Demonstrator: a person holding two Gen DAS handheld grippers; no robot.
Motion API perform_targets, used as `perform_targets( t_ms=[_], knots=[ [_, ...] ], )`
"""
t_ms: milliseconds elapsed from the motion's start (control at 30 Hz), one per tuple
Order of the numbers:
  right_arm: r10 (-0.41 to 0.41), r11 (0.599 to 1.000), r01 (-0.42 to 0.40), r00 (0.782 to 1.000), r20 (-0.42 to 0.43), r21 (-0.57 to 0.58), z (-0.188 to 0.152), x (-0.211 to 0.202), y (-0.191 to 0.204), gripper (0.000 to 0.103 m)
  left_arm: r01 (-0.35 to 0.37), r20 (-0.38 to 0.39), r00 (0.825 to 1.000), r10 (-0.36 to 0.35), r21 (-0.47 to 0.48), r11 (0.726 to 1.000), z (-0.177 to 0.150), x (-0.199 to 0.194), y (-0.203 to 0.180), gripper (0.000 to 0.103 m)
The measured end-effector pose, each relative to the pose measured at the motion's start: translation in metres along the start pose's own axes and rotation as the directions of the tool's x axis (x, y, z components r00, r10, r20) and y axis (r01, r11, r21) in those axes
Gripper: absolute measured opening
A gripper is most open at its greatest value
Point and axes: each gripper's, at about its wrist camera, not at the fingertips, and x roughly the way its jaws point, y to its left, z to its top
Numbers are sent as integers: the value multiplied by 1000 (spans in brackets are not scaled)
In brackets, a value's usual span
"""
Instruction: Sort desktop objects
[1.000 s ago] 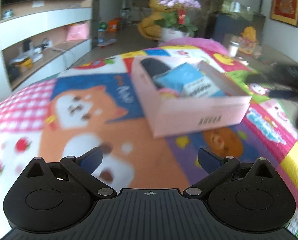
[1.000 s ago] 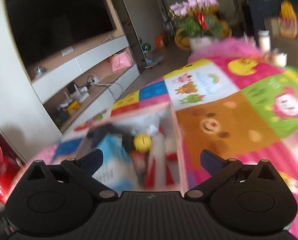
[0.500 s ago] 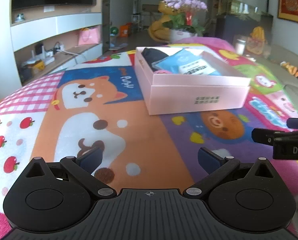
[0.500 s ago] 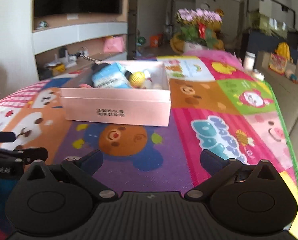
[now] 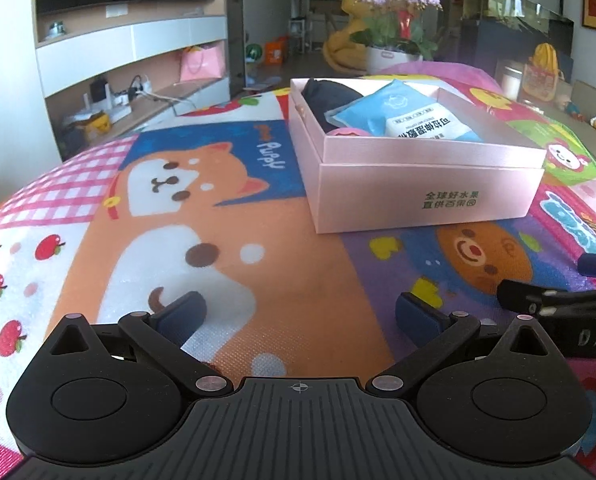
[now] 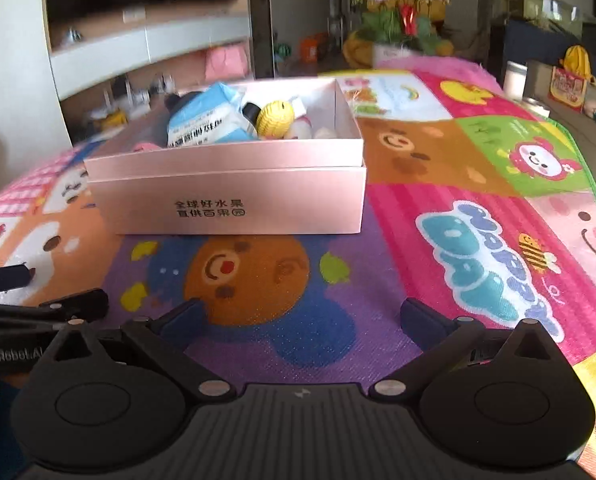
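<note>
A pink cardboard box [image 5: 426, 196] [image 6: 234, 200] stands on the cartoon play mat. It holds a blue wipes packet [image 5: 406, 118] [image 6: 202, 122], a dark cloth item [image 5: 322, 98], a yellow ball [image 6: 274, 120] and other small items. My left gripper [image 5: 300, 314] is open and empty, low over the mat, in front and left of the box. My right gripper [image 6: 300, 316] is open and empty, in front of the box. Each gripper's fingers show at the edge of the other's view.
The colourful mat [image 5: 226, 252] covers the whole surface. A potted plant with purple flowers [image 5: 394, 36] stands beyond the far end. A TV and shelf unit [image 5: 130, 60] are at the far left. A sofa edge [image 6: 594, 140] lies right of the mat.
Both grippers have pulled back and lowered from over the box to low in front of it. The right one was right above the box's contents a second ago.
</note>
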Motion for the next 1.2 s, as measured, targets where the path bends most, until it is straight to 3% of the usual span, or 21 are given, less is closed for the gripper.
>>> perform_targets(
  t_ms=[1200],
  knots=[
    [-7, 1000, 7, 1000, -3, -7, 2, 1, 1, 103, 4, -2, 1000, -4, -4, 1000, 0, 1, 3, 103]
  ],
)
